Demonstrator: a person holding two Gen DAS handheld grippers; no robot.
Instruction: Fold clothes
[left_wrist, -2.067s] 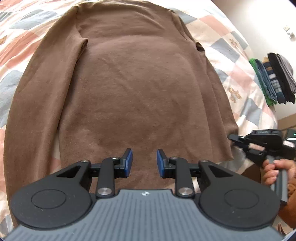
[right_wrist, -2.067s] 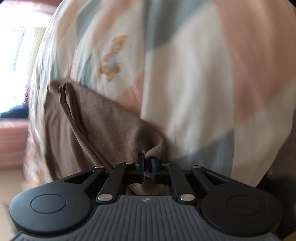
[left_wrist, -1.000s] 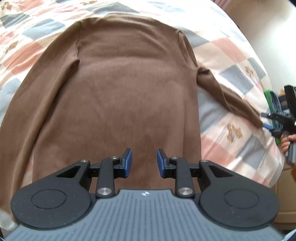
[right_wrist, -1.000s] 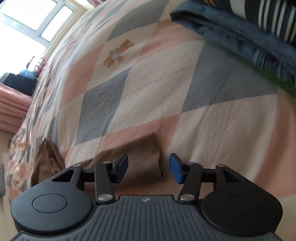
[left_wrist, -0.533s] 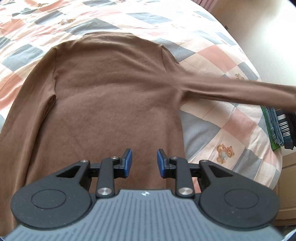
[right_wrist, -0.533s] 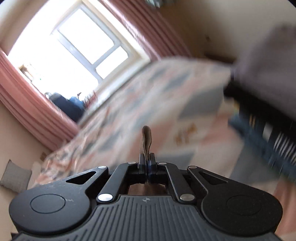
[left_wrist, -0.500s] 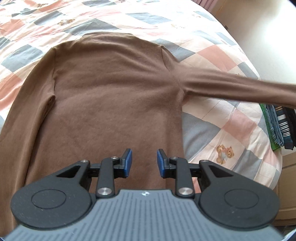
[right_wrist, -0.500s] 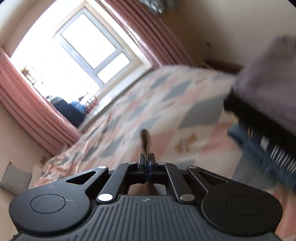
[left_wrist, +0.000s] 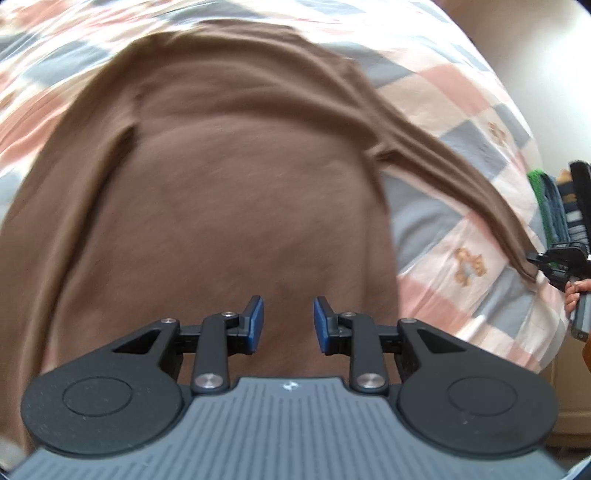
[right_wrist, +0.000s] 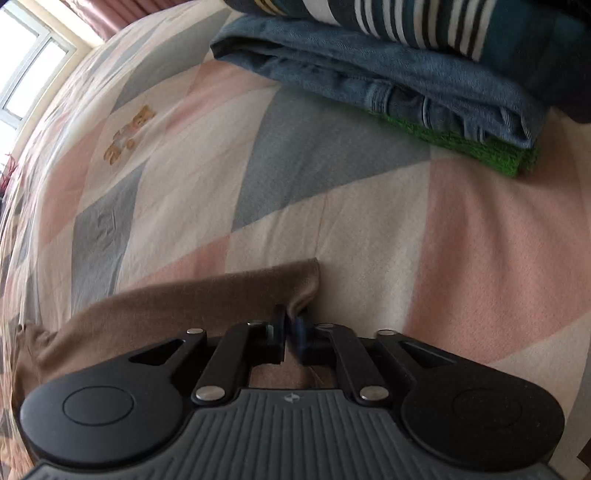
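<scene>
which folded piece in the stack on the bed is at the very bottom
The green knit one, lying directly on the quilt. The blue denim piece sits on it, and the striped piece lies above that.

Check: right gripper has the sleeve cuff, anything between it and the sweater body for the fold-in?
Nothing visible. The right gripper is shut on the sleeve cuff, and only bare quilt lies between it and the sweater body. The folded clothes stack sits on the far side. The left gripper is open over the hem.
</scene>
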